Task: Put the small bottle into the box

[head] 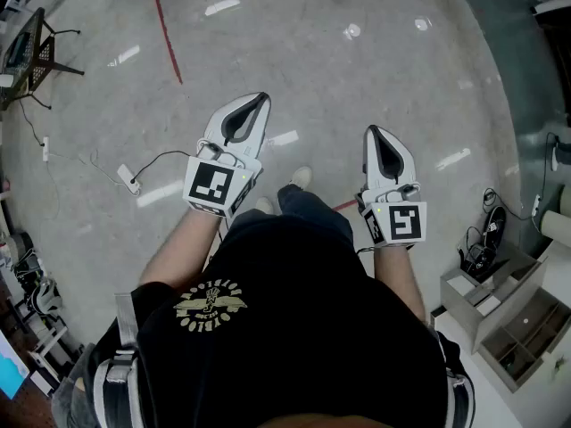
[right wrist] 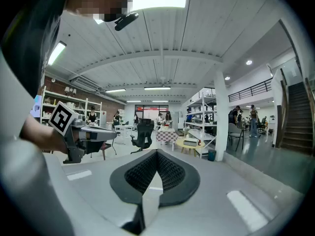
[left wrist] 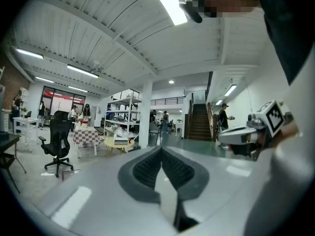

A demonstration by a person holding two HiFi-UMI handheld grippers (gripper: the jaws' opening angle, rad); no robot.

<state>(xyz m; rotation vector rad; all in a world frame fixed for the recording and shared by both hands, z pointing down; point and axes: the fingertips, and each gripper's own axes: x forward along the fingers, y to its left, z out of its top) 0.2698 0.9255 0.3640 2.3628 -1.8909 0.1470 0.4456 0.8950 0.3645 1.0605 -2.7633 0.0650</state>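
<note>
Glossy speckled floor (head: 294, 52); left claw (head: 261, 97), right claw (head: 371, 130) pinched closed, empty; ribbed pads (right wrist: 141, 173), seemingly rubber.

Tally.
- Grippers: 2, the left gripper (head: 259, 102) and the right gripper (head: 373, 132).
- Marker cubes (head: 212, 185): 2, one per gripper.
- On the floor (head: 357, 69): long red tape line (head: 166, 29), 1; white power strip (head: 129, 179), 1.
- Compartmented box (head: 486, 339), by the floor's lower right edge: 1.
- Right gripper view: black office chair (right wrist: 142, 134), 1; round yellow table (right wrist: 189, 143), 1; staircase (right wrist: 300, 119), 1.
</note>
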